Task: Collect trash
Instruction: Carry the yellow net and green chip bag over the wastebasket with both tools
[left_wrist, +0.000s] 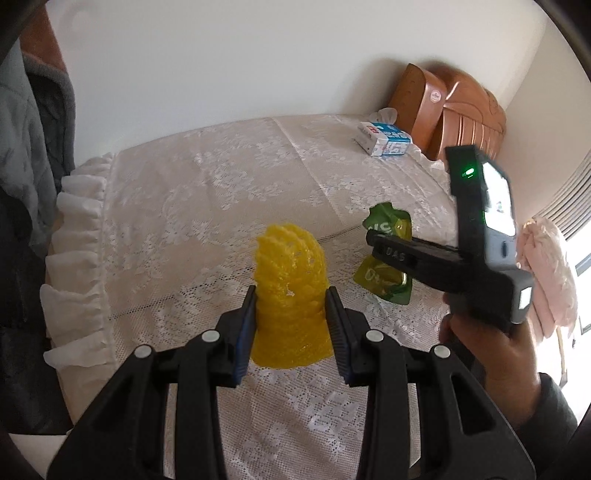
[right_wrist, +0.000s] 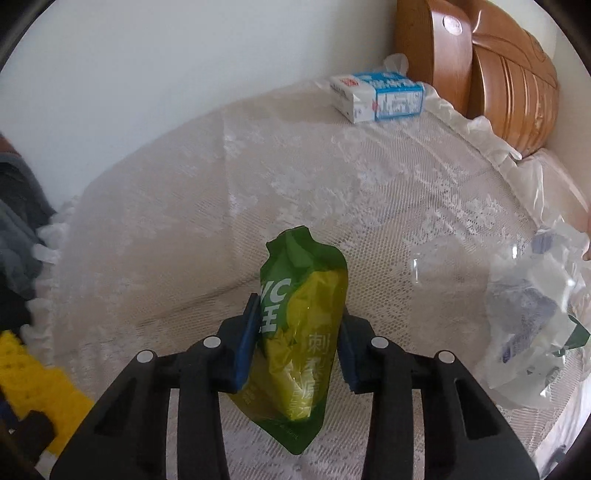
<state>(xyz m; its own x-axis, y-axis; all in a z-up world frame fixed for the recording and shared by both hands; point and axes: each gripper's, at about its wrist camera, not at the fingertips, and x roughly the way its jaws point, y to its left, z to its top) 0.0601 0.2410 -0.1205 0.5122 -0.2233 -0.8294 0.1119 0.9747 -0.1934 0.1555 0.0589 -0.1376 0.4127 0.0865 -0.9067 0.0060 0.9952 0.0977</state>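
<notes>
Trash is in both grippers at once. Nearest in the left wrist view, the left gripper (left_wrist: 291, 314) has its blue-padded fingers (left_wrist: 246, 334) clamped against the sides of a yellow foam net sleeve (left_wrist: 290, 291), which stands upright like a cone on the white lace cloth (left_wrist: 207, 192). The pads press into its lower half, and its base rests on the lace.

Over to the right, the right gripper (right_wrist: 297, 341) grips a green drink pouch (right_wrist: 299, 332). One blue pad sits flat against the pouch's left edge and the other against its right, with the crumpled foil squeezed between them. No earlier picture here, so only the grip itself can be told. Seen from the left wrist, that gripper points down at the pouch (left_wrist: 388, 254) just beside the yellow sleeve, and the person's hand (left_wrist: 491, 354) is wrapped round the black handle.

Further out, at the right edge of the right wrist view, a crumpled clear plastic bag (right_wrist: 532, 325) lies on the cloth. Towards the far edge sits a blue and white carton (right_wrist: 380, 96), close to the wall. Beyond it, past the frilled edge of the cloth, stands a carved wooden headboard (right_wrist: 509, 77). At the far left hangs grey clothing (left_wrist: 26, 147).
</notes>
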